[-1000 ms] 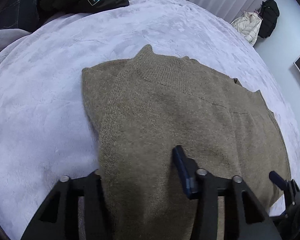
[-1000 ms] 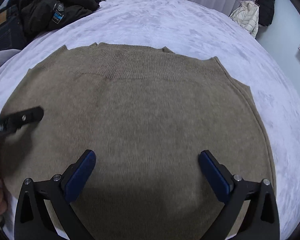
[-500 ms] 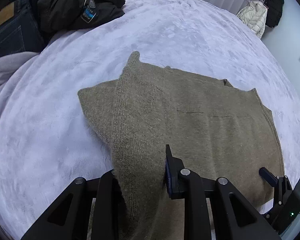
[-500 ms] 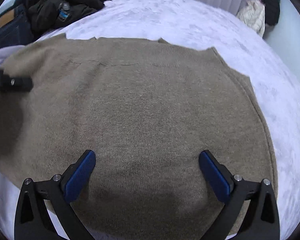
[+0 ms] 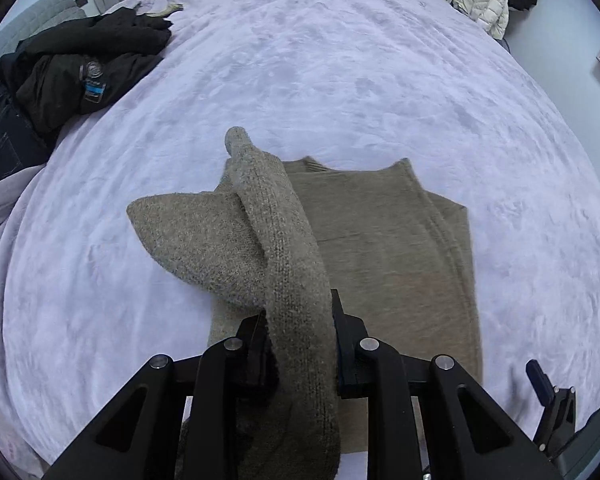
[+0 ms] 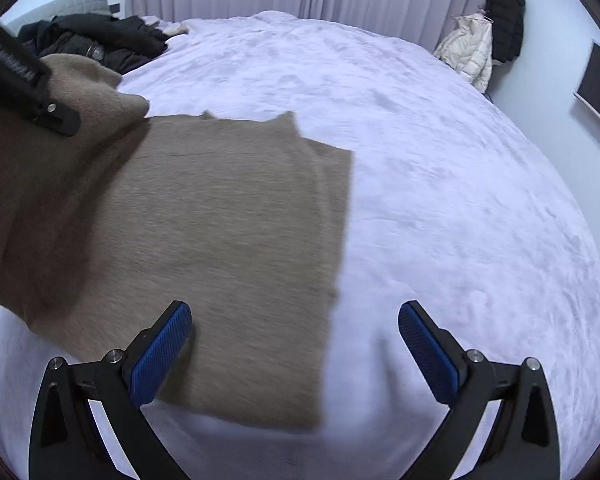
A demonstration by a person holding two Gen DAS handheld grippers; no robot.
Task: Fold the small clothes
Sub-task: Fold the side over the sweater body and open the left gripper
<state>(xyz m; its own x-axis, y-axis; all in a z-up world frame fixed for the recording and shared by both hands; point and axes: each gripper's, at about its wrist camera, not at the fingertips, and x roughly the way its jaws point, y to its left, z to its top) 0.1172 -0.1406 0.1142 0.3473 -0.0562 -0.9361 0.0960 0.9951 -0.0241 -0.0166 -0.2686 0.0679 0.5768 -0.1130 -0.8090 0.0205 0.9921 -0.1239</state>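
L gripper (image 5: 300, 356) is clamped on the sweater (image 5: 380, 248)'s left edge, lifted off the bed (image 5: 340, 60); the rest lies flat to its right, long axis running away from me. R gripper (image 6: 296, 344), jaws wide apart w/ nothing between, hovers over the near right hem.

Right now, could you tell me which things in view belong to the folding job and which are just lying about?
In the job:
- sweater
- left gripper, shut on the sweater's edge
- right gripper, open, over the sweater's right edge
- bed

Lying about:
- black jacket
- jeans
- white coat
- black coat
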